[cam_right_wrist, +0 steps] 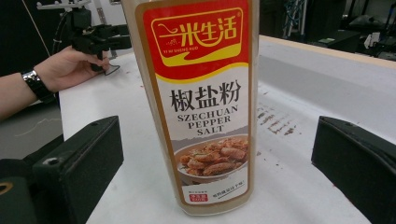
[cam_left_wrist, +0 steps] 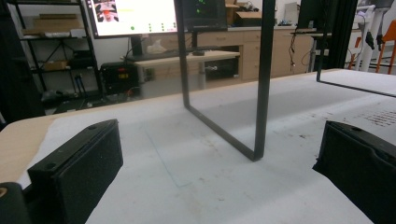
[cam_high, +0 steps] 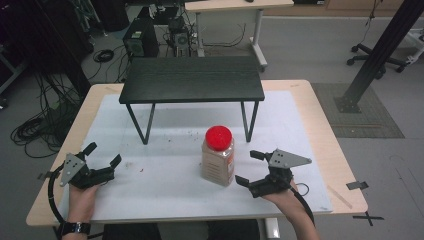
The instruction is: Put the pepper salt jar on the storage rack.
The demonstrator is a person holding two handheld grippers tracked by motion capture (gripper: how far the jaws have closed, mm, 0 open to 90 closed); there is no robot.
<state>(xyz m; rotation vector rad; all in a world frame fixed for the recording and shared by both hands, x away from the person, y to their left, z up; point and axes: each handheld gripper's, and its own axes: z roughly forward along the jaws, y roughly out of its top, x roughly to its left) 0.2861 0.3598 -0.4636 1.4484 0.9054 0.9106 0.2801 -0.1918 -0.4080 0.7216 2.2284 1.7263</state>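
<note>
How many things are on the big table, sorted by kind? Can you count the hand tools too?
Spice bottles: 1, the Szechuan pepper salt bottle with the red cap.
Little black tables: 1, the small black table standing behind the bottle.
Hand tools: 2, the left tool and the right tool, both open.
Total: 4

Small black bench (cam_high: 192, 80) at the far side of the white mat (cam_high: 165, 175), computer tower (cam_high: 140, 42) beyond.

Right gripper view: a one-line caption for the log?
Open right hand-held gripper faces an upright Szechuan pepper salt bottle standing on the white table cover.
</note>
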